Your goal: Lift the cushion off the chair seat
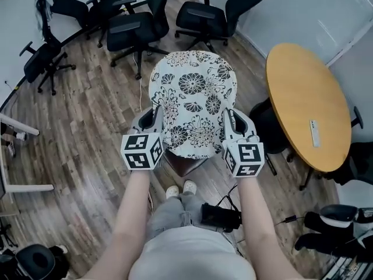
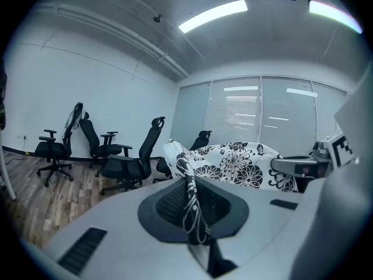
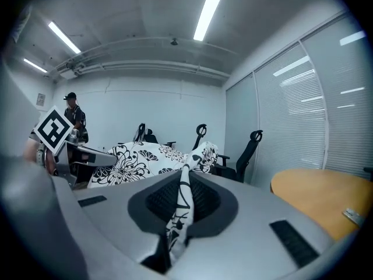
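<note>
Lift step in hand: cushion [image 1: 192,101] held up above chair seat [image 1: 184,163], seat showing at cushion's 6 o'clock. Left gripper [image 1: 155,114] clenched on cushion edge at 9 o'clock, right gripper [image 1: 229,118] clenched on edge at 3 o'clock; each pinches fabric fold. Next move, as I judge: equal level grips, carry cushion clear of seat, mind round table [image 1: 306,104] at 3 o'clock

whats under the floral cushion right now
Only a dark brown corner, likely the chair seat, shows below the cushion's near edge, with wood floor around it. Whatever else lies beneath is covered by the cushion.
</note>
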### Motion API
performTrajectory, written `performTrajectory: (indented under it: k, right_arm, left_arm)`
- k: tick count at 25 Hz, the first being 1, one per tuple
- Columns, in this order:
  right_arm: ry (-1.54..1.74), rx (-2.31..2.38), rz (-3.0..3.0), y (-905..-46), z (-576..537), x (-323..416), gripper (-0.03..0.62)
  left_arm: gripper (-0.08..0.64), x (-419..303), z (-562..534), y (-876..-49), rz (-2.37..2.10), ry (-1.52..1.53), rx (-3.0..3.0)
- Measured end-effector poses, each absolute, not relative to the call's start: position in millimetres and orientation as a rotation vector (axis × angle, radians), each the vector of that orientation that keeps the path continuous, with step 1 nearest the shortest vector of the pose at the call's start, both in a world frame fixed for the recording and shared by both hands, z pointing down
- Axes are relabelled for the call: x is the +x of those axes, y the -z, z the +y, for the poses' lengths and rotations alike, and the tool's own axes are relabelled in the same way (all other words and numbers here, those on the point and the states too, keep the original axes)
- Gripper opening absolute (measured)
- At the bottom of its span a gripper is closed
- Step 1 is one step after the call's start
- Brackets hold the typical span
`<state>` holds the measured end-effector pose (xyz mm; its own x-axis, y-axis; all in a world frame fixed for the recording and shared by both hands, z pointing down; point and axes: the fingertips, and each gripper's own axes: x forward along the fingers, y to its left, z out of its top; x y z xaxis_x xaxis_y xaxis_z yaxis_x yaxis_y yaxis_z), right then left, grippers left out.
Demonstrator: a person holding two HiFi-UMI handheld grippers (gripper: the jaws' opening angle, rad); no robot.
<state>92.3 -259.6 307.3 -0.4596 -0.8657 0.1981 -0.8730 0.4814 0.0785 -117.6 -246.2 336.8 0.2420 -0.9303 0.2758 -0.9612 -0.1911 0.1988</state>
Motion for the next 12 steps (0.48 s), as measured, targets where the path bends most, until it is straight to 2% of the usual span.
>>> performTrajectory:
  k: [12]
  right_arm:
    - [-0.032, 1.617, -2.56, -237.5, -277.9, 100.0, 0.04]
  left_arm:
    - [0.026, -94.9, -270.8, -258.2, -1.771, -0.104, 2.341]
